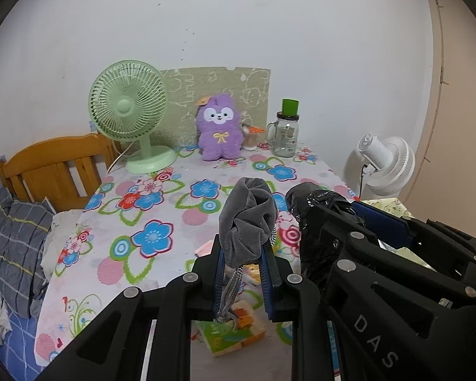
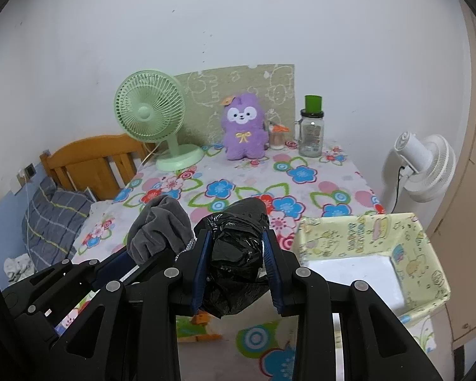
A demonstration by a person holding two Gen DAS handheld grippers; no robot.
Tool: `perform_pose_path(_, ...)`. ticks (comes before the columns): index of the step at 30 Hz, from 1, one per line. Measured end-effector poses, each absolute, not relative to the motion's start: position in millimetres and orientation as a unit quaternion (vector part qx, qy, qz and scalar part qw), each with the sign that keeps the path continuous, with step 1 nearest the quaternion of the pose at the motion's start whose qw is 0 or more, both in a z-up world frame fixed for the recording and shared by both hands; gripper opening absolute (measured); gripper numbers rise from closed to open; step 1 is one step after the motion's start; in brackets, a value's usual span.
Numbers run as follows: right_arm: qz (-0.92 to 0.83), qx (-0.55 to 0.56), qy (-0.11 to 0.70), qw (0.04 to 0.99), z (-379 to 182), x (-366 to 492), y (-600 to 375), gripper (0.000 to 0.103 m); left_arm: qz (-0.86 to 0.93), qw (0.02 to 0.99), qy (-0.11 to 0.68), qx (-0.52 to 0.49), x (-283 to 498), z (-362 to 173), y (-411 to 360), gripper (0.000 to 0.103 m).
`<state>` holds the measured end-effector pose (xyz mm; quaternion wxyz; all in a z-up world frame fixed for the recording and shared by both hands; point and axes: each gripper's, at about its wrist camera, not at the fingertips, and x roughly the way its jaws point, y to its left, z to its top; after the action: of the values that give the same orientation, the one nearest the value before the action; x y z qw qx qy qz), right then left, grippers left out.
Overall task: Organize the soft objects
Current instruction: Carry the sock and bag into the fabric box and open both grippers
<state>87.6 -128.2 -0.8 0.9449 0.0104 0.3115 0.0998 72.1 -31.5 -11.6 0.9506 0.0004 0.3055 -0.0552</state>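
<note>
L gripper (image 1: 242, 273): clamped on grey velvet pouch (image 1: 247, 219); pouch is bunched above the pads, its woven cord (image 1: 230, 289) hangs down btwn them.
R gripper (image 2: 236, 266): clamped on crumpled black plastic bag (image 2: 238, 254); bag bulges out fwd and below the pads.
Both items: held up off the floral tablecloth (image 1: 161, 209), side by side, nearly touching; pouch at 9 o'clock of bag in R wrist view.
Fabric bin (image 2: 374, 222): yellow, cartoon print, open top, white floor seen w/ nothing in it; sits at table edge, 3 o'clock of R gripper, just beside.
Step in hand: judged as carry phase, both soft items lifted, not yet dropped.
Next move: R load is prob. to be swung toward 3 o'clock over the bin rim, pads then parted; L load to be brought across after, so grippers aren't knocked together.
Purple plush (image 1: 219, 127): at 12 o'clock, far end, upright btwn green fan (image 1: 128, 108) and glass jar (image 1: 285, 133); possibly also to be sorted.
</note>
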Motion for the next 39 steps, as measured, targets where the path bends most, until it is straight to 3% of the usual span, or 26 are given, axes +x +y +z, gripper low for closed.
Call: perform_pose_path(39,0.035,0.029,0.320,0.946,-9,106,-264,0.036,-0.125,0.939,0.320,0.035,103,-23,-166,0.019)
